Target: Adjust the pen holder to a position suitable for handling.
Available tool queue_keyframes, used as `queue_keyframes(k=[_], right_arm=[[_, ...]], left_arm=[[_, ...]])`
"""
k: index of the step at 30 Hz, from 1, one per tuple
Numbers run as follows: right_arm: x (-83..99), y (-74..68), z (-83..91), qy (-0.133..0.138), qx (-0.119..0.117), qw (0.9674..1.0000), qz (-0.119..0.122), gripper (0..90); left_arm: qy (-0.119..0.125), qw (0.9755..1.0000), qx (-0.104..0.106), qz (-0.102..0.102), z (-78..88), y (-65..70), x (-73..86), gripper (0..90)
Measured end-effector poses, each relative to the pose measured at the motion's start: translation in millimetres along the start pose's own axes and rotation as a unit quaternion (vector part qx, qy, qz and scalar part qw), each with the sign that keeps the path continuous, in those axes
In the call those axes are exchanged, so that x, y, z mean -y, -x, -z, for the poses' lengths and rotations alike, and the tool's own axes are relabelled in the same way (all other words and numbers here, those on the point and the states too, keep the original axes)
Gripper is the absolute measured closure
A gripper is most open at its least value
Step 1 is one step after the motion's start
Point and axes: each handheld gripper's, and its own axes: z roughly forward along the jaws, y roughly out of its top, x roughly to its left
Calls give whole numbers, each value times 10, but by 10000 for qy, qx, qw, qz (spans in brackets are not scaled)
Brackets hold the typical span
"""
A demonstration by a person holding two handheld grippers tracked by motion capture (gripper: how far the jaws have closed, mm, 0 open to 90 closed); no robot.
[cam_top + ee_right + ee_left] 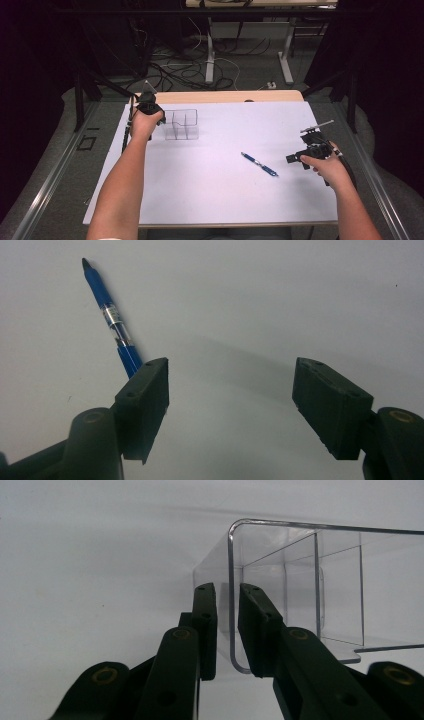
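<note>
My left gripper (228,630) pinches the clear organizer (300,580) wall | my right gripper (230,405) gapes wide, blue pen (111,315) just ahead-left.

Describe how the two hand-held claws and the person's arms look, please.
Both claws are black. The left claw has two flat rectangular pads on rounded links with brass-coloured pivot rings, and a grey three-cornered plate on top. The right claw has the same blocky pads and a thin grey rod on its body. The forearms are bare, with a white sleeve edge at the left arm.
</note>
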Motion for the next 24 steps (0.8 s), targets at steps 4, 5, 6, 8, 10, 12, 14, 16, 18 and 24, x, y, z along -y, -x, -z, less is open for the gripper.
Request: queue_keyframes(k=[4,5,6,8,10,12,14,16,18,24], right_arm=[[-1,2,5,-11,12,10000,29,308],[0,2,3,8,3,10000,21,308],[0,2,2,15,-3,10000,17,307],[0,4,2,12,-7,10000,19,308],[0,5,2,16,-11,10000,24,307],[-1,6,5,14,-7,10000,26,307],[-2,7,6,0,8,10000,10,307],[3,18,4,42,-28,10000,76,307],[5,16,-3,101,-62,9999,65,307],[6,23,2,84,-30,9999,89,307]], left_arm=[[-4,9999,-31,136,-11,15,1,817],[-7,9999,-49,136,-12,10,0,824],[-4,9999,-80,91,-14,-1,-2,833],[-19,9999,-54,121,-12,-1,-2,834],[-29,9999,-69,92,-9,-3,-3,836],[-26,9999,-57,127,-9,-2,-2,837],[-35,9999,-65,125,-8,-1,-3,838],[-21,9998,-86,169,-11,16,-1,840],[-25,9998,-121,148,-9,22,-2,843],[-8,9997,-174,154,-10,39,0,848]])
